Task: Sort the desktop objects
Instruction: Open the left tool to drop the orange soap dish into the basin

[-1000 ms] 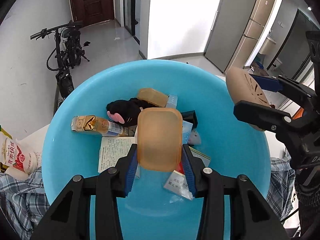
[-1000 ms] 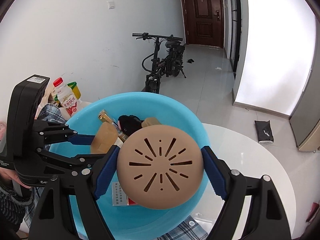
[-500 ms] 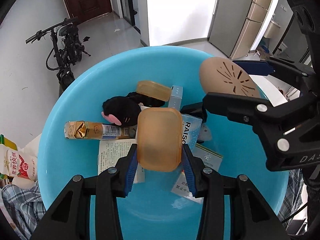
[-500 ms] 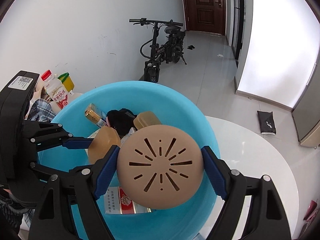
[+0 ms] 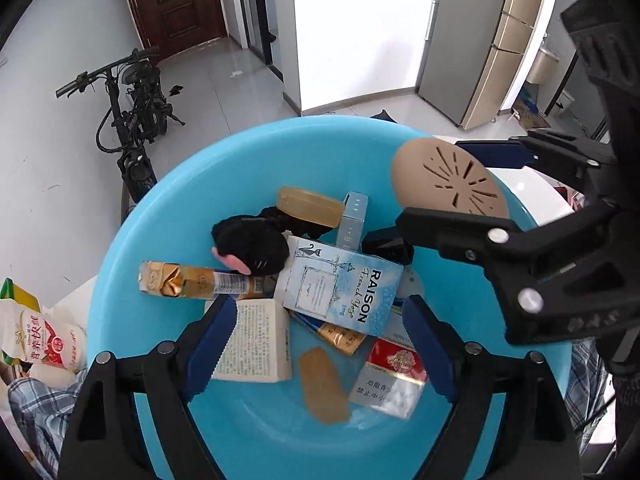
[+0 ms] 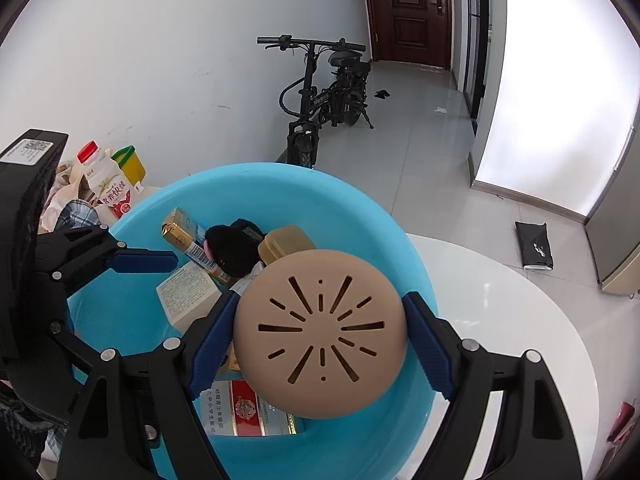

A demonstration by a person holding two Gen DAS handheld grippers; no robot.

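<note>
My left gripper (image 5: 318,334) is opening over the blue basin (image 5: 168,216); its pads touch nothing, and the amber piece (image 5: 323,385) lies loose on the basin floor between them. My right gripper (image 6: 320,338) pinches the round slotted tan lid (image 6: 320,334) above the basin's right rim.

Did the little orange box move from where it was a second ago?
Yes. The orange box dropped from the opening left gripper down onto the blue basin floor.
</note>
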